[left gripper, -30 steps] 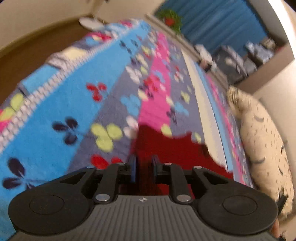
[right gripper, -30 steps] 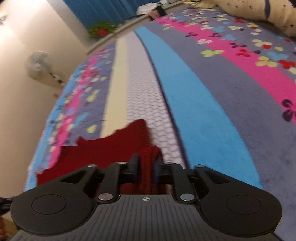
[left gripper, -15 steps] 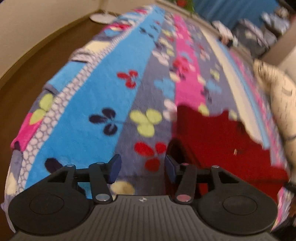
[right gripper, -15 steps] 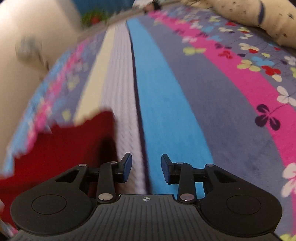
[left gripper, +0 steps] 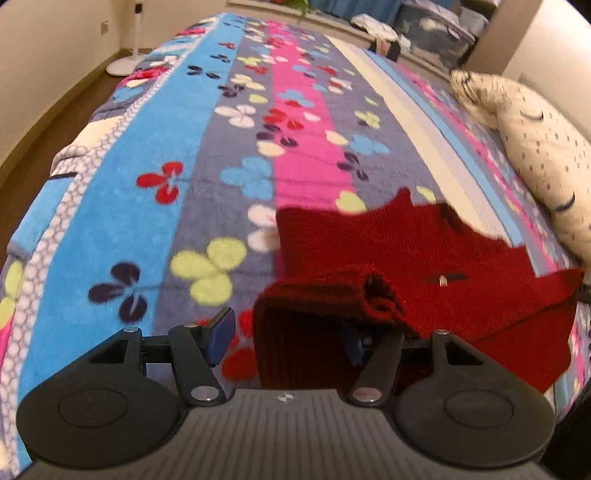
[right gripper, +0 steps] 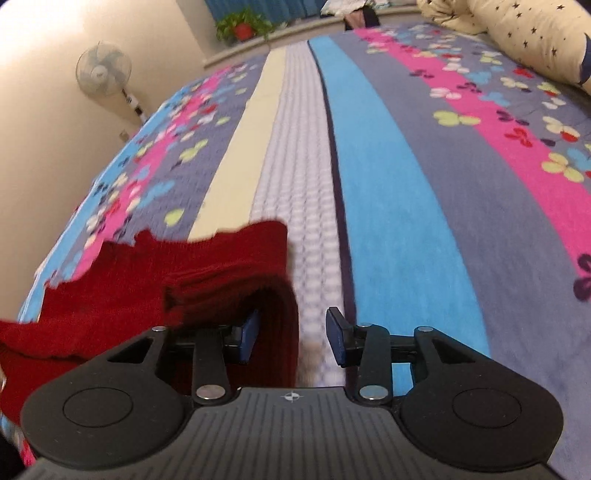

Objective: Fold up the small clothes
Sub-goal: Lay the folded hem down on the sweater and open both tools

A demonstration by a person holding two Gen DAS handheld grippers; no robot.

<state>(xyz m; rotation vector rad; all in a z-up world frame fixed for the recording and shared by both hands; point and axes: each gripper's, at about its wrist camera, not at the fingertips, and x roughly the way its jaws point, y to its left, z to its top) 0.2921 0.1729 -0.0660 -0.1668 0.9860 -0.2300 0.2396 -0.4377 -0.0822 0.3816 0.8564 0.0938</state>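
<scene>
A dark red knit garment (left gripper: 424,258) lies on the striped flowered bedspread (left gripper: 155,206), with one edge doubled over near me. In the left wrist view my left gripper (left gripper: 286,338) has its jaws opening. The folded red edge hangs between them and drapes over the right finger, and the pads do not press it. In the right wrist view the same garment (right gripper: 122,288) lies at the lower left. My right gripper (right gripper: 293,341) also has its jaws opening. A red fold covers its left finger and reaches partly into the gap, unclamped.
A cream pillow (left gripper: 539,155) with dark marks lies along the bed's right side and shows as a pillow (right gripper: 524,33) at top right. A standing fan (right gripper: 103,70) and a potted plant (right gripper: 243,26) stand by the wall. Brown floor (left gripper: 33,147) borders the bed's left edge.
Both grippers were shut on the red fabric a second ago. Their jaws have spread and the fabric has slipped from the pads. The left camera rolled and shifted, bringing more of the garment into view.
</scene>
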